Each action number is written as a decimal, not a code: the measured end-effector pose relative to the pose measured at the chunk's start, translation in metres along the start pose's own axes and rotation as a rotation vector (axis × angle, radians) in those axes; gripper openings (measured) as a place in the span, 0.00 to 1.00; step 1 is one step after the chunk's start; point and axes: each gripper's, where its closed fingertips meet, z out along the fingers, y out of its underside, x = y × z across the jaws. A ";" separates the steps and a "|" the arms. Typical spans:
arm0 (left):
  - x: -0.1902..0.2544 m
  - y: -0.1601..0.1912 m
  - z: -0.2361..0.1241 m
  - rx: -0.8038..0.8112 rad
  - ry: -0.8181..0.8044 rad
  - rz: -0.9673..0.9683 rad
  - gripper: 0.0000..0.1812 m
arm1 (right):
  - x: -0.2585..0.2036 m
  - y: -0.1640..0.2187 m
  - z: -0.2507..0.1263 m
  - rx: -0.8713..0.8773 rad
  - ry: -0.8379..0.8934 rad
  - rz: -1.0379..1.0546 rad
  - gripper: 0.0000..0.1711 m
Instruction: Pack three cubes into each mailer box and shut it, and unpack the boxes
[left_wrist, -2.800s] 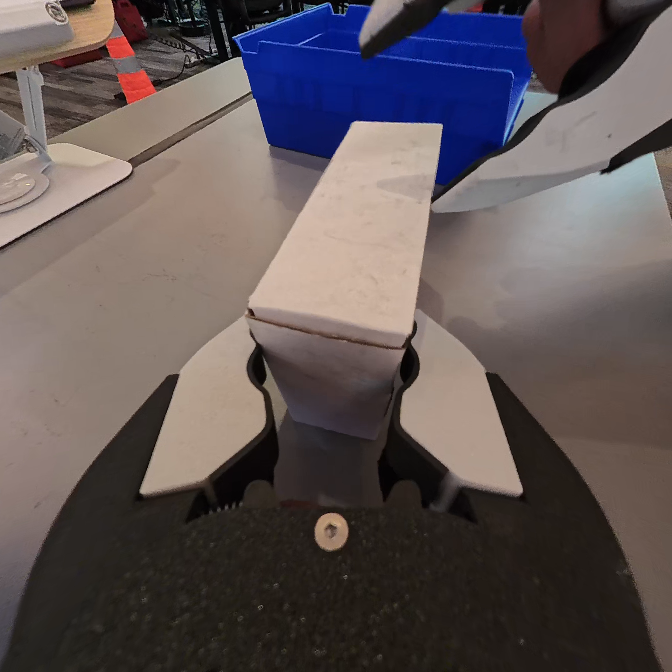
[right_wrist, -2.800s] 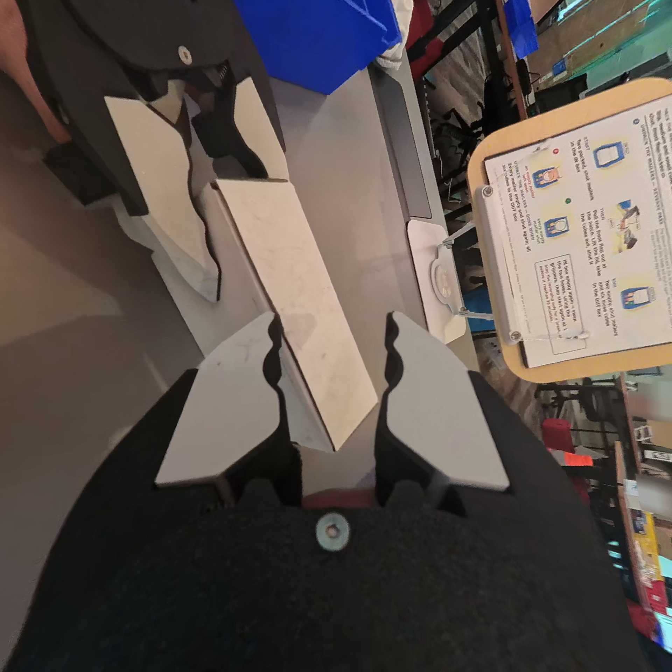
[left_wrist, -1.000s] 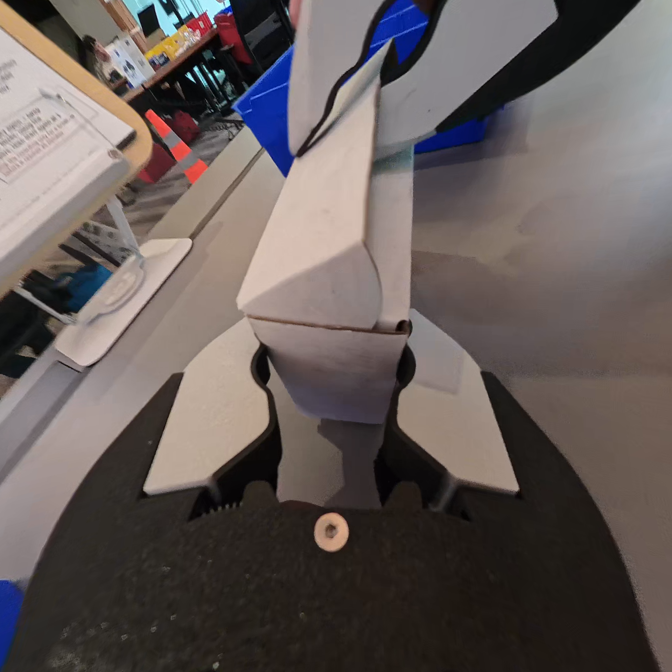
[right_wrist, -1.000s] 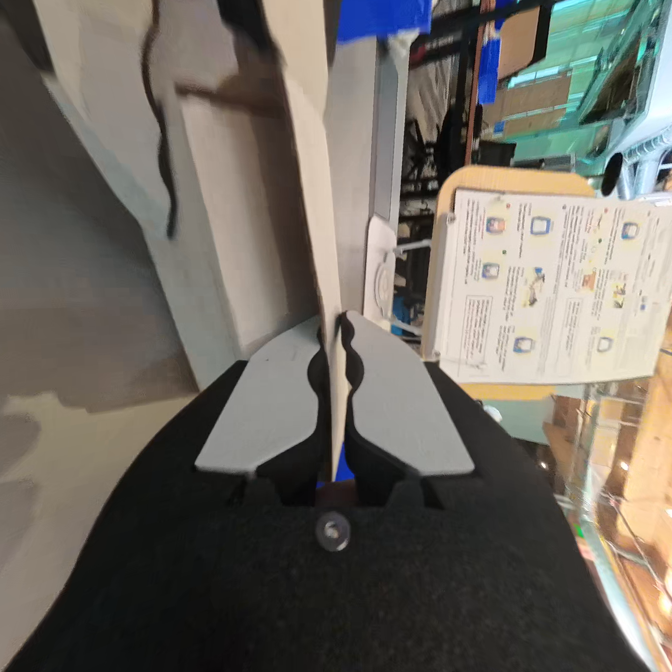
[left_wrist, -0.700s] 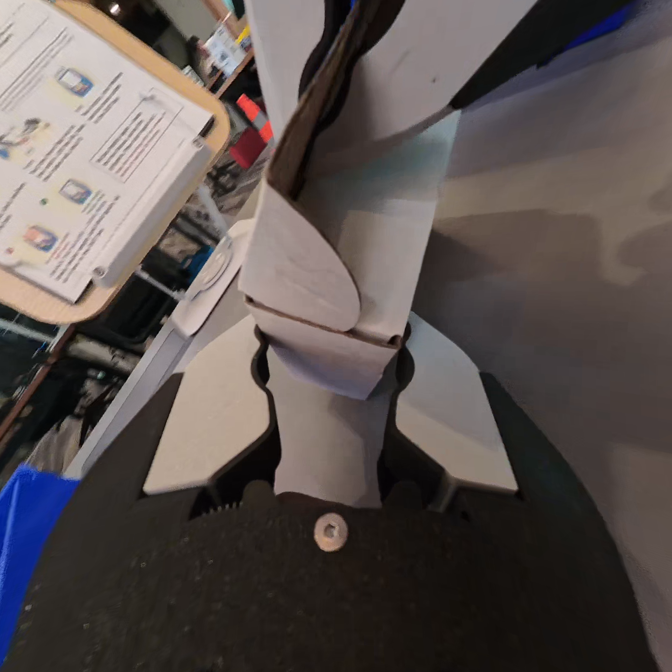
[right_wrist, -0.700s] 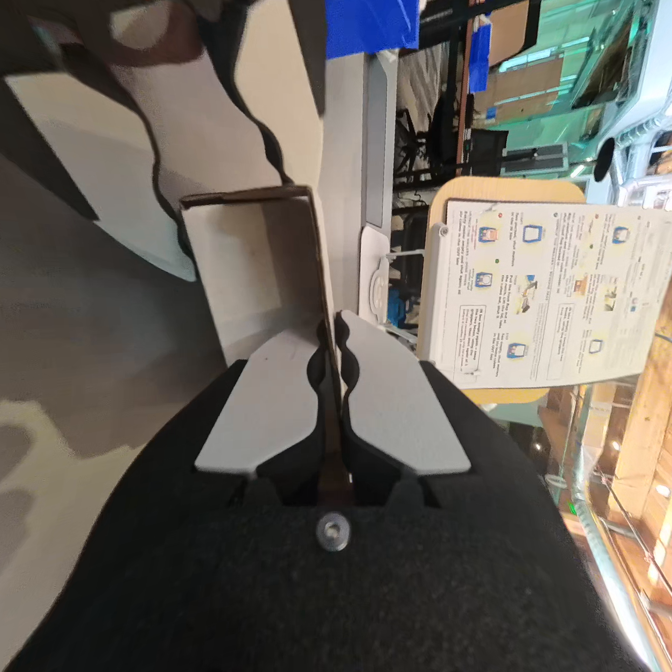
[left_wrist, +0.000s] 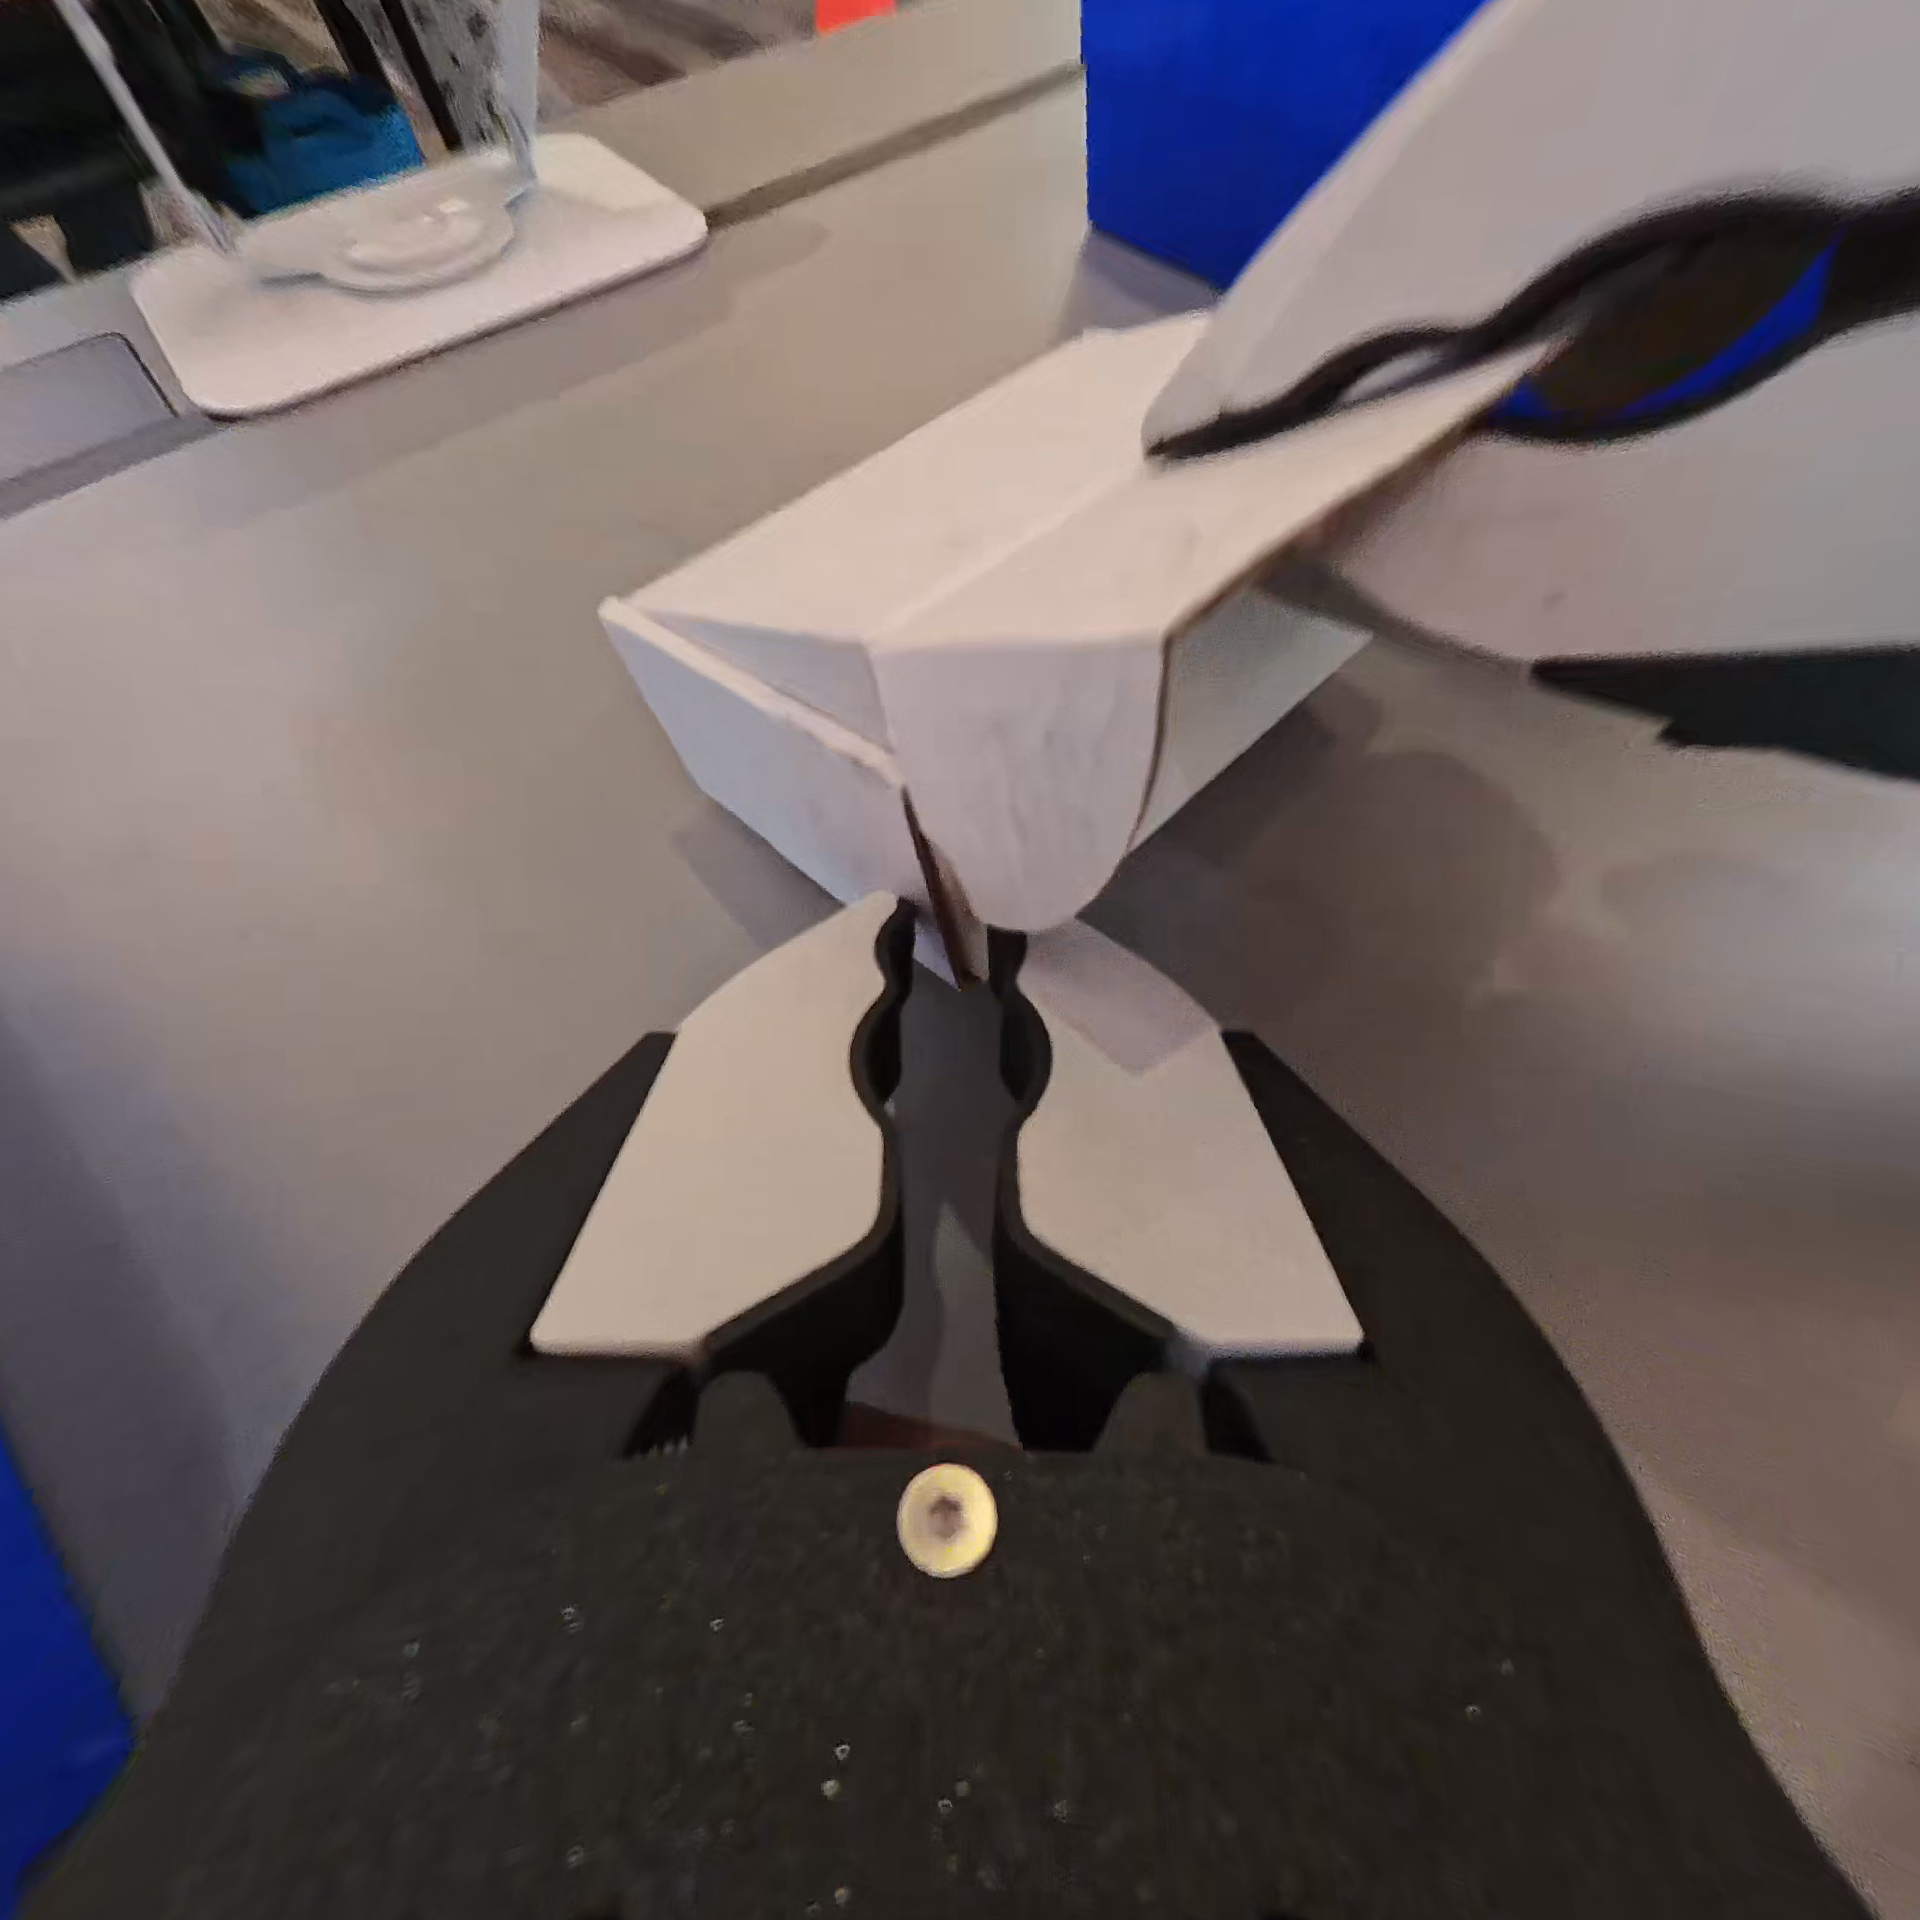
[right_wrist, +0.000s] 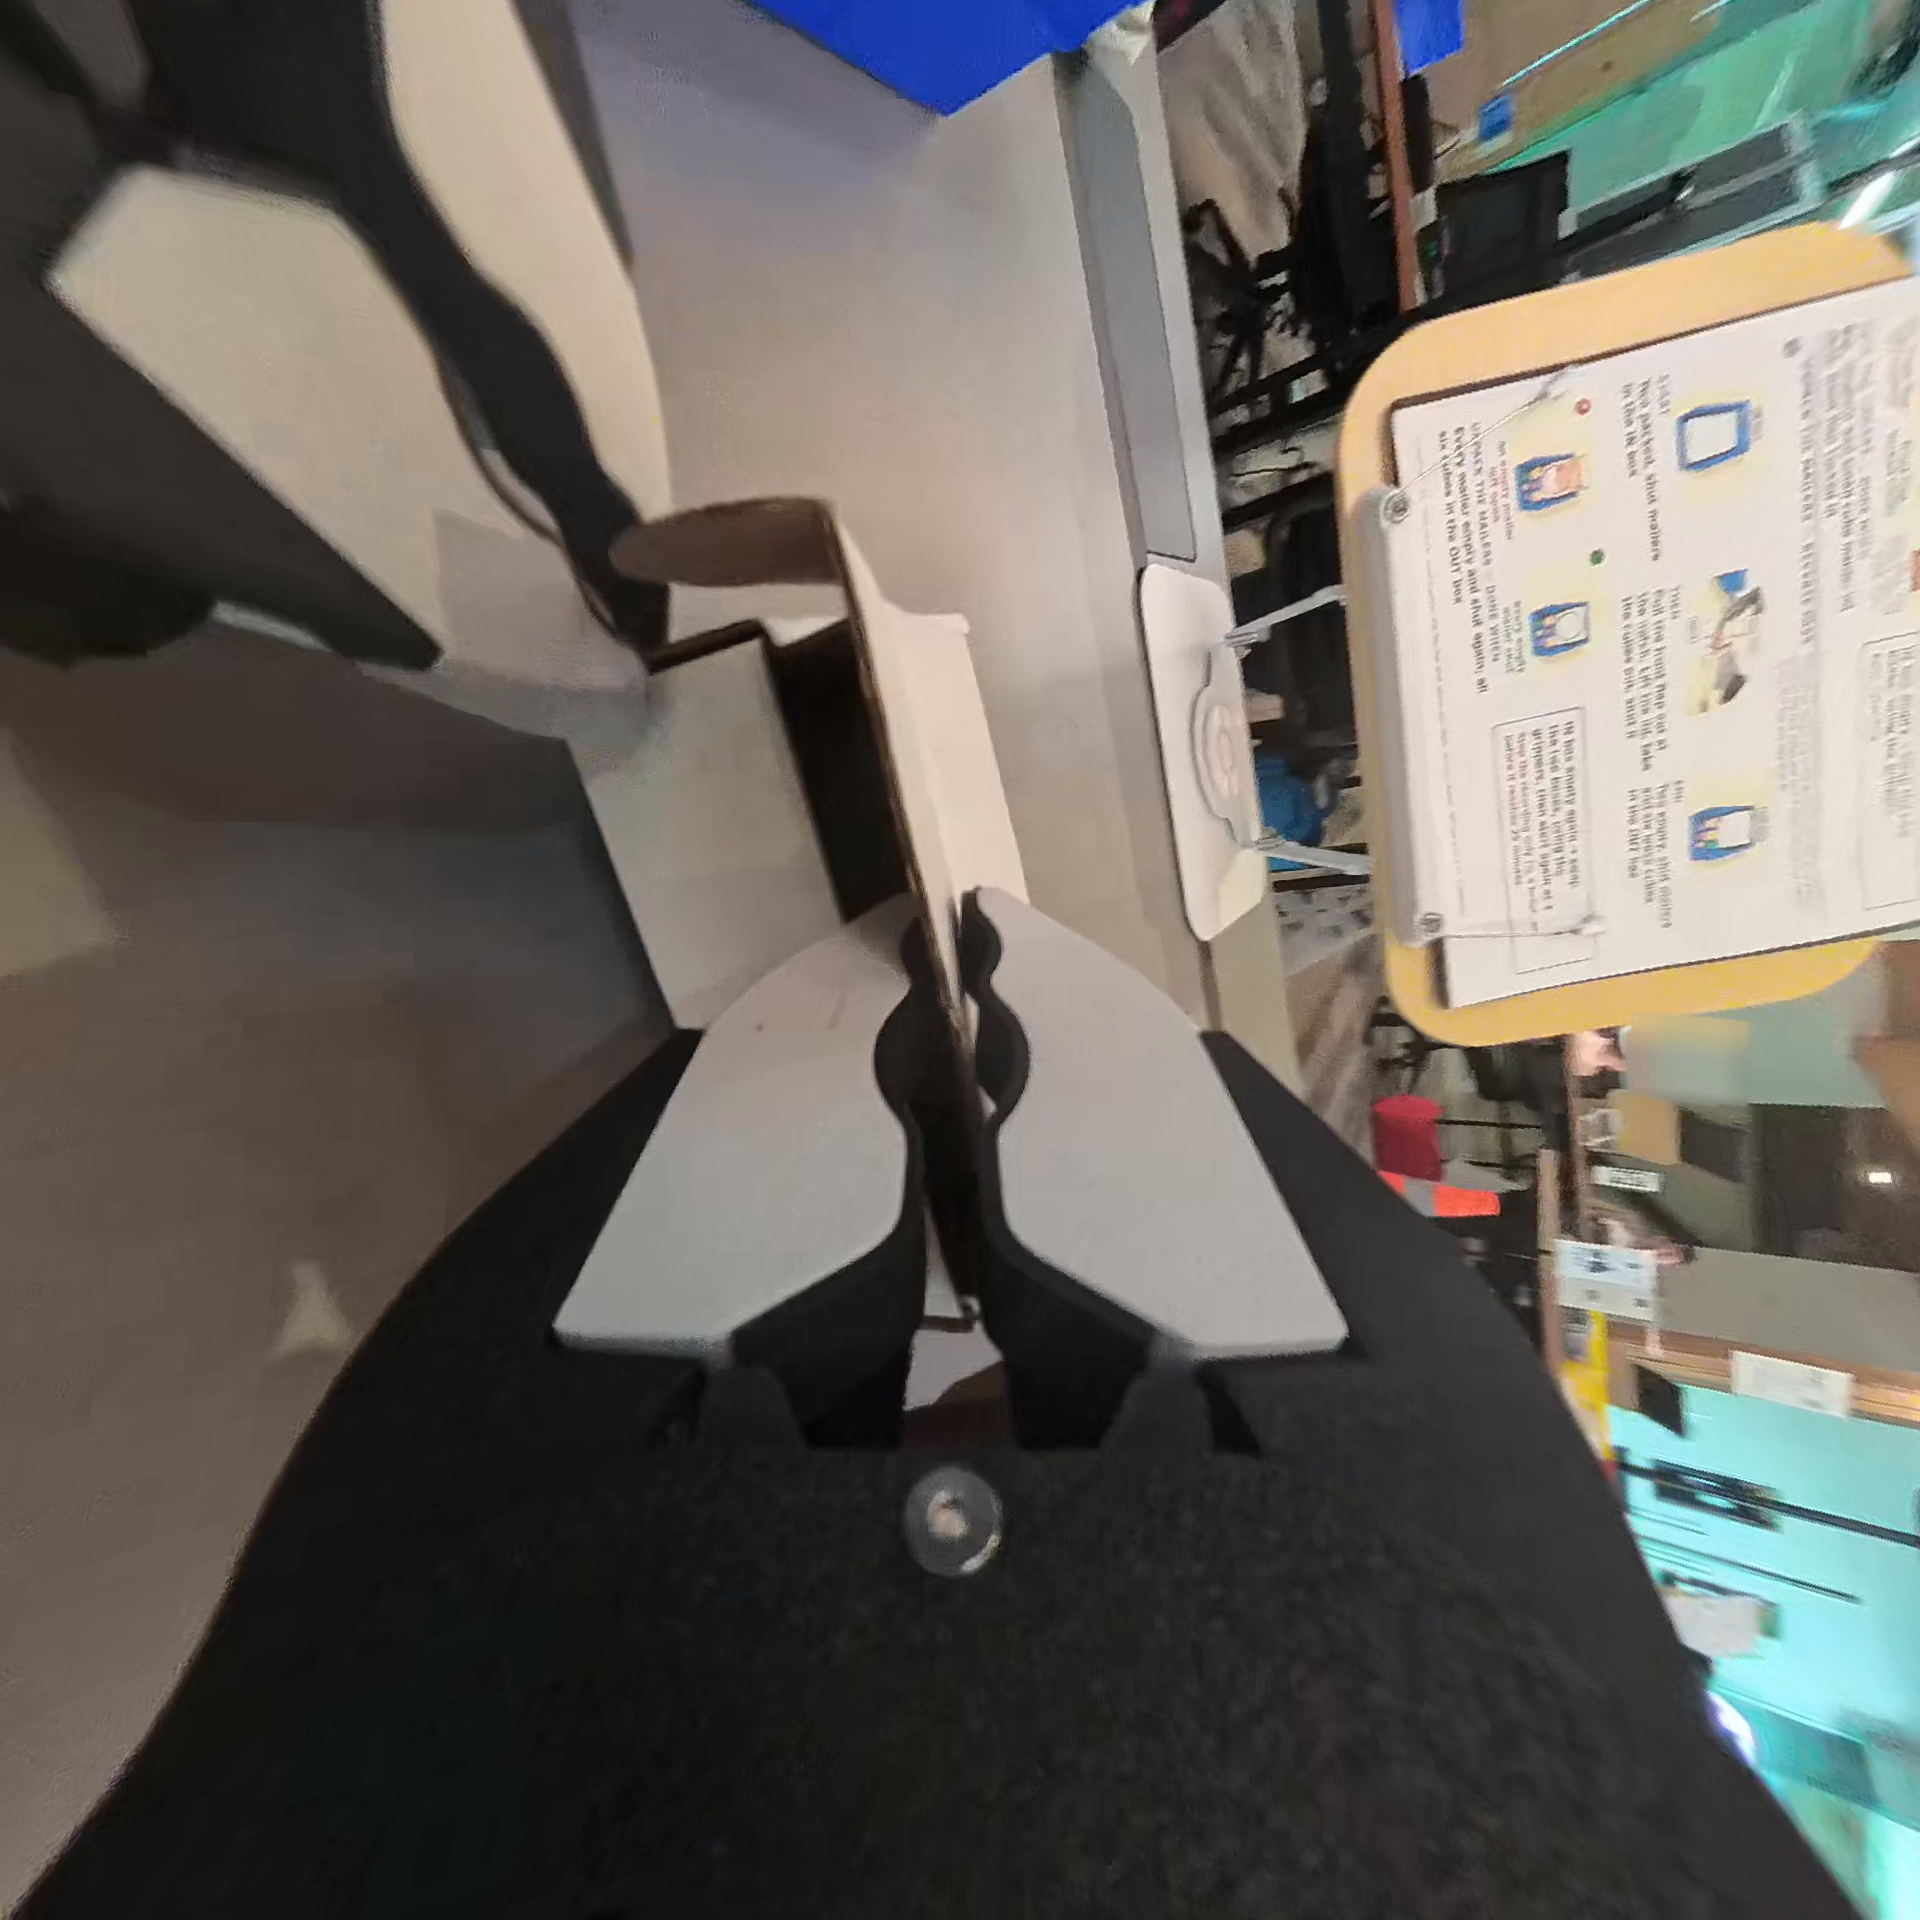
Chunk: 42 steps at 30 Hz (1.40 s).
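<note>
- Two grippers, both gripping one white mailer box (left_wrist: 935, 665) that sits on the grey table (left_wrist: 343, 831).
- Left gripper (left_wrist: 954, 951): pressed together on a thin edge of a side flap at the near corner of the box. Fingers (left_wrist: 774, 1132) are pale grey with black wavy inner pads and point straight ahead, level with the table.
- Box: white card, brown raw edges, slightly tilted, just beyond the left gripper's tips. No cubes can be seen in either view.
- Right gripper (right_wrist: 956, 935): pinching the edge of the lid panel (right_wrist: 914, 748), which passes edge-on between its pads. Its camera is rolled a quarter turn, so the table stands vertical in the right wrist view. In the left wrist view this gripper enters from the upper right, blurred, reaching down onto the lid.
- Box interior, right wrist view: dark gap beside the lid; contents cannot be told.
- Far left on the table: a white pad (left_wrist: 416, 281) carrying a clear stand (left_wrist: 457, 145).
- Blue bin (left_wrist: 1226, 125) at the far right, only partly in view.
- Writing: a printed instruction sheet (right_wrist: 1662, 665) with small blue pictures, clipped on a light wooden board (right_wrist: 1558, 301) beyond the table. Wording not recorded.
- Background behind the board: blurred shelves and clutter.
</note>
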 end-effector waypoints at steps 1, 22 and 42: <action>0.001 0.004 0.003 -0.035 0.008 -0.006 0.07 | 0.002 0.000 -0.001 0.003 -0.016 0.013 0.02; -0.008 -0.016 0.009 0.049 0.112 -0.005 0.09 | 0.042 -0.006 0.000 -0.050 -0.111 -0.075 0.01; -0.002 -0.020 0.018 0.032 0.134 0.041 0.09 | 0.062 0.062 0.185 -0.366 -0.549 0.038 0.02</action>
